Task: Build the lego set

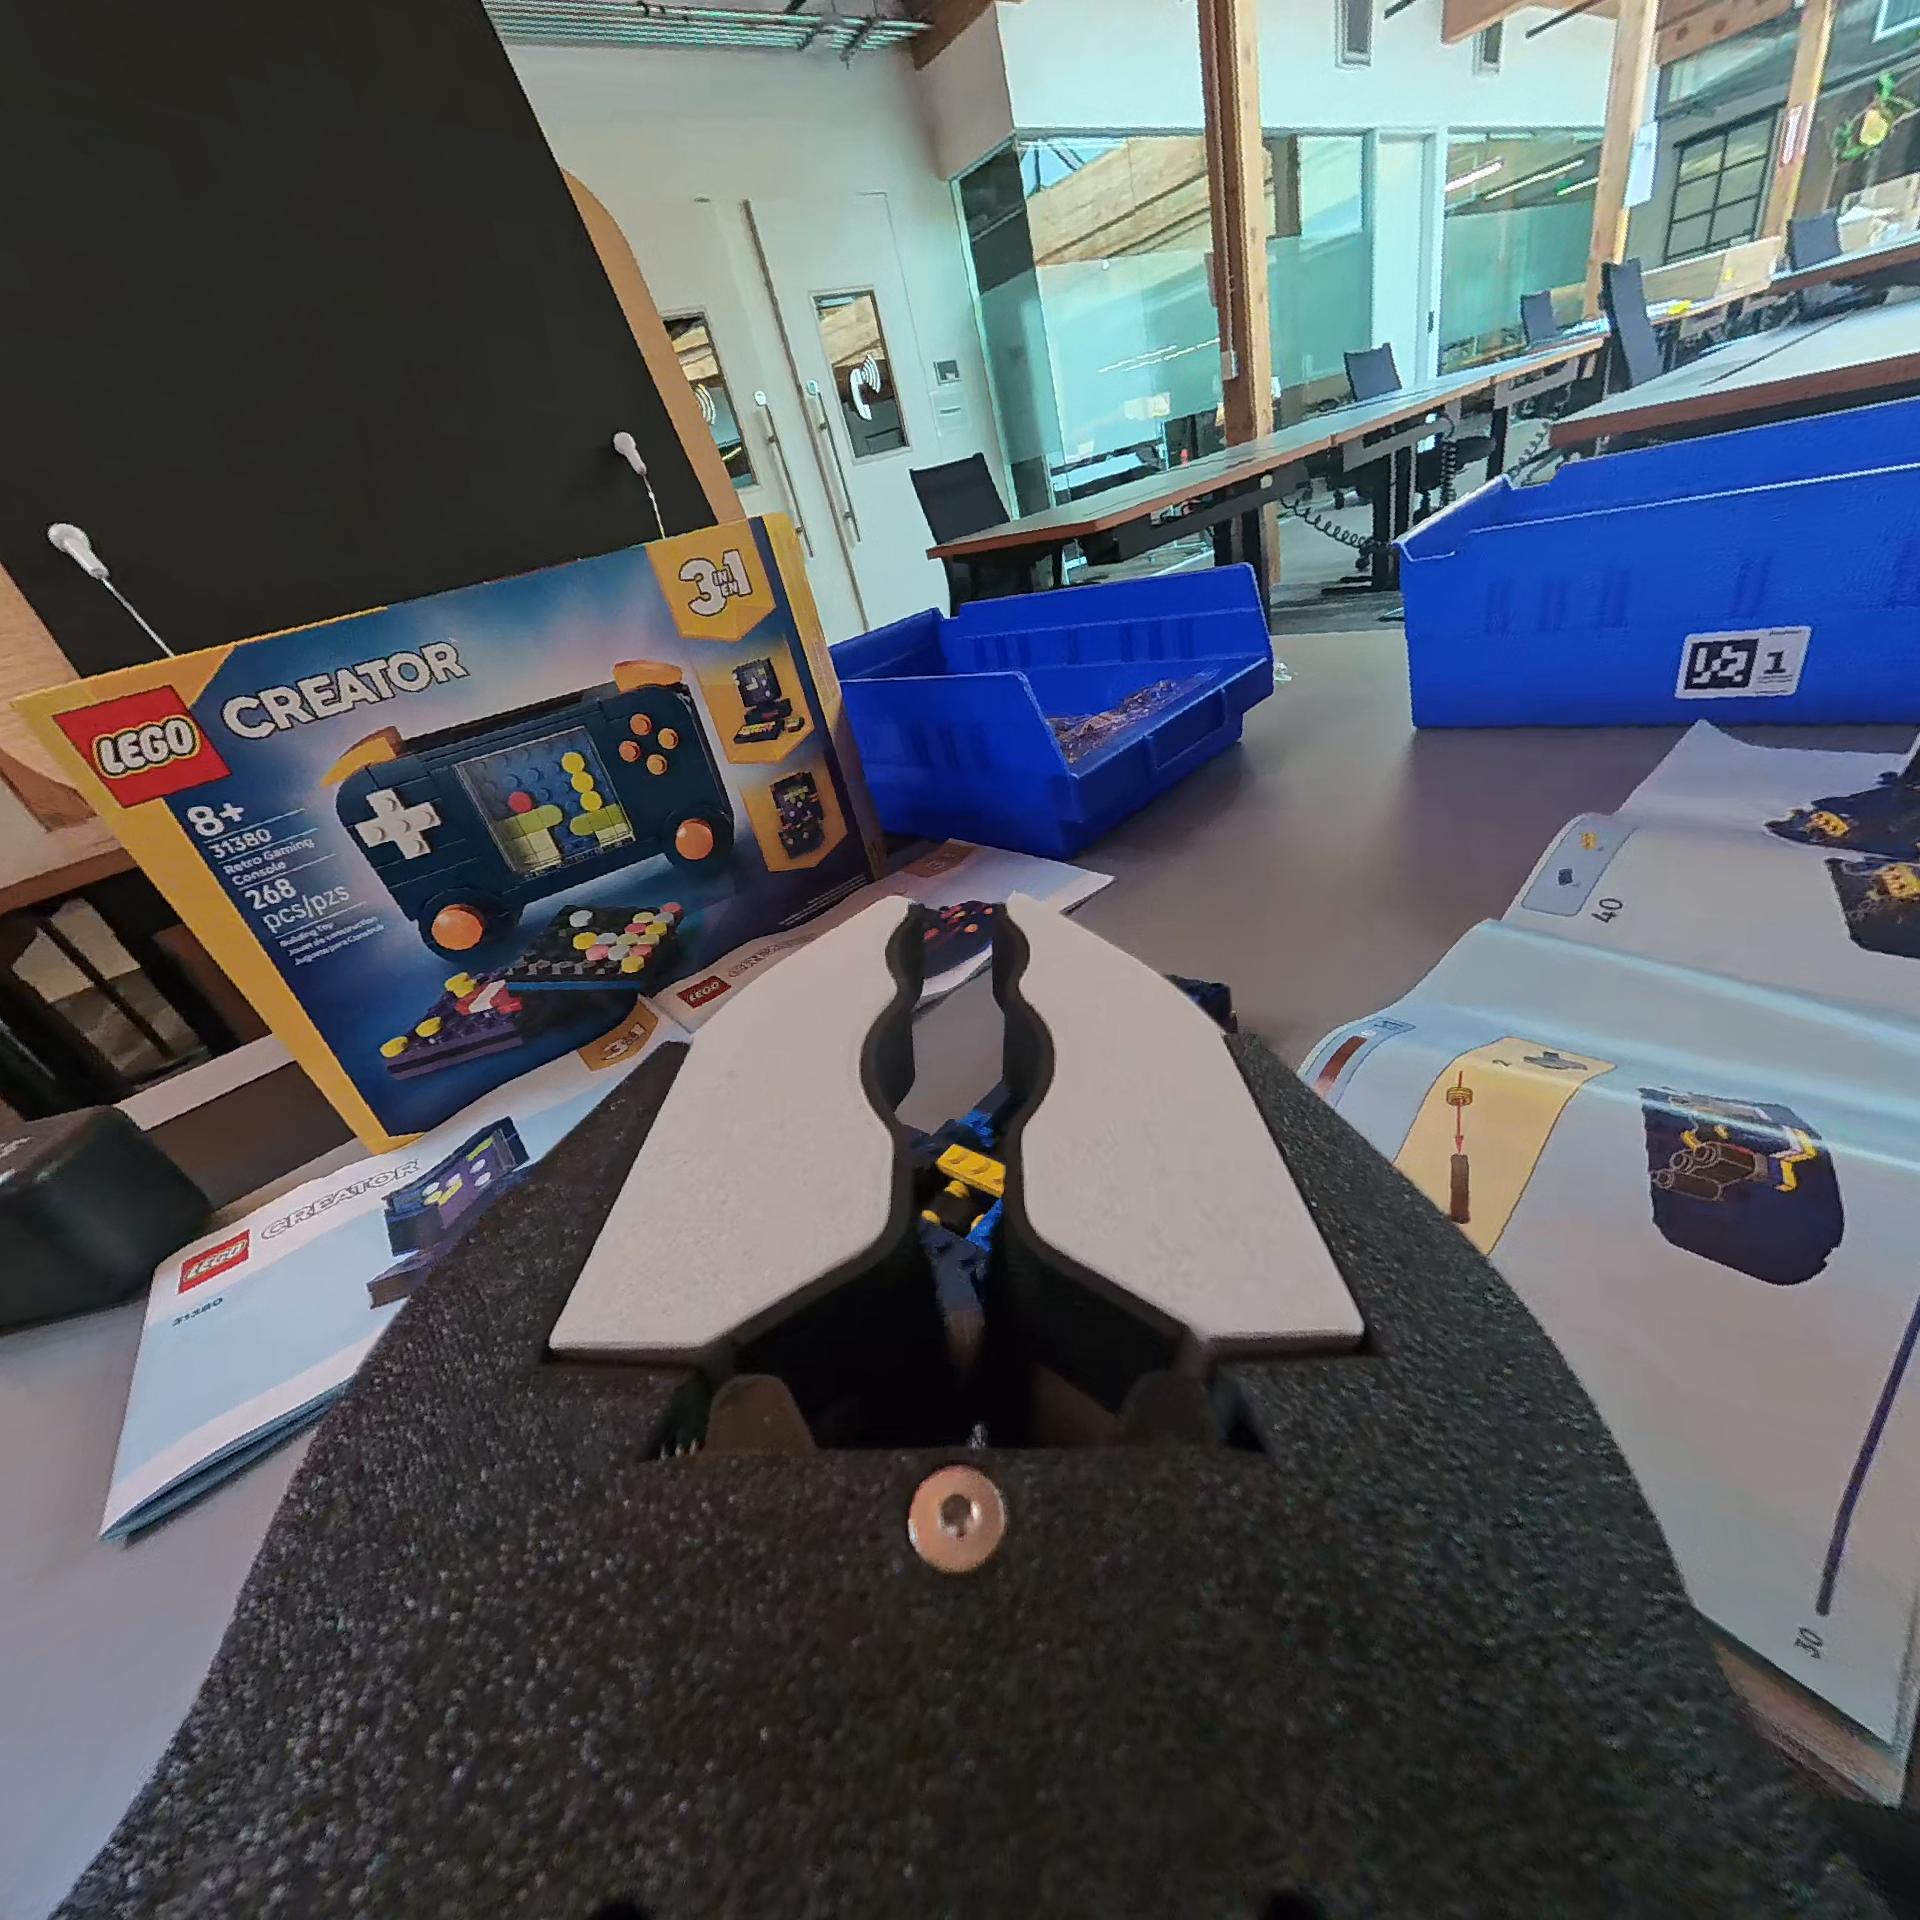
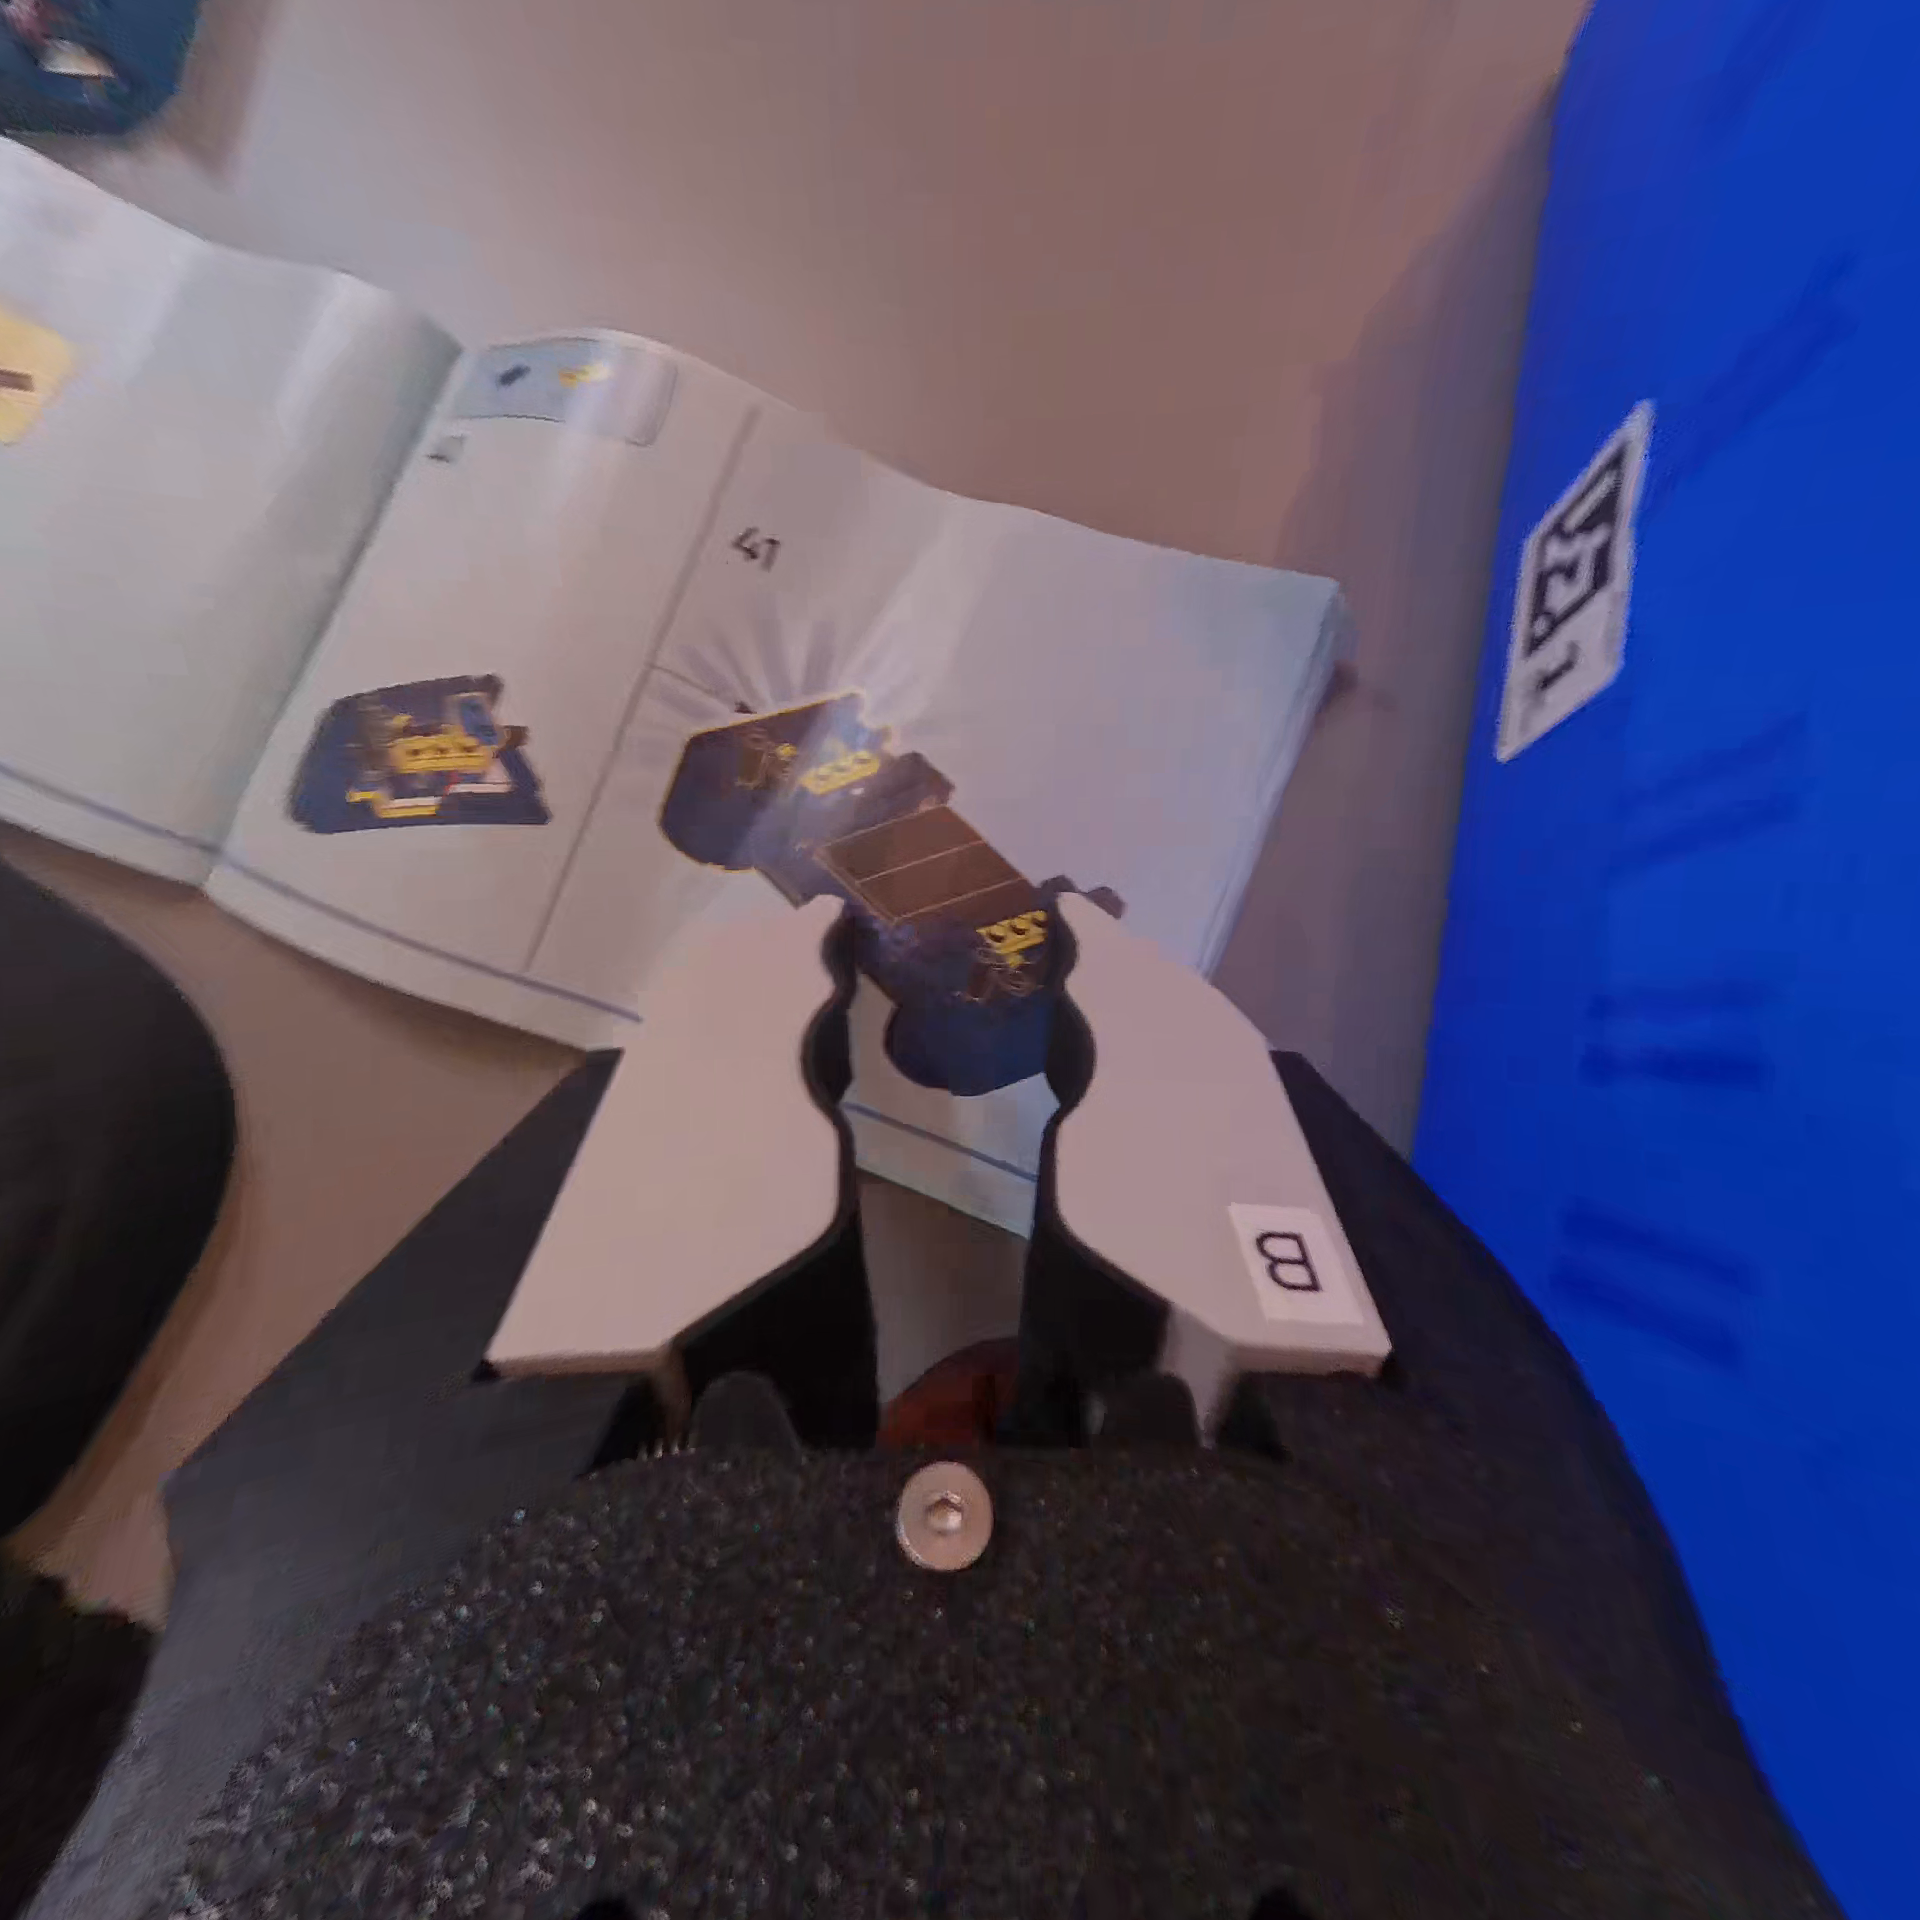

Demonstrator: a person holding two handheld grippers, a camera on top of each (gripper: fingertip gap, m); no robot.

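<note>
Left tool (image 1: 954,920) is gripping a dark-blue-and-yellow brick assembly (image 1: 961,1179) deep between its fingers, near the open instruction booklet (image 1: 1683,1039). Right tool (image 2: 951,935) is hovering wide open, bare, over that booklet (image 2: 582,665), beside the blue plastic bin (image 2: 1714,935).

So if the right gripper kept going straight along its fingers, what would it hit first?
Most likely the open instruction booklet: the right gripper, jaws apart with nothing between them, points at its printed page. Depth is unclear.
</note>
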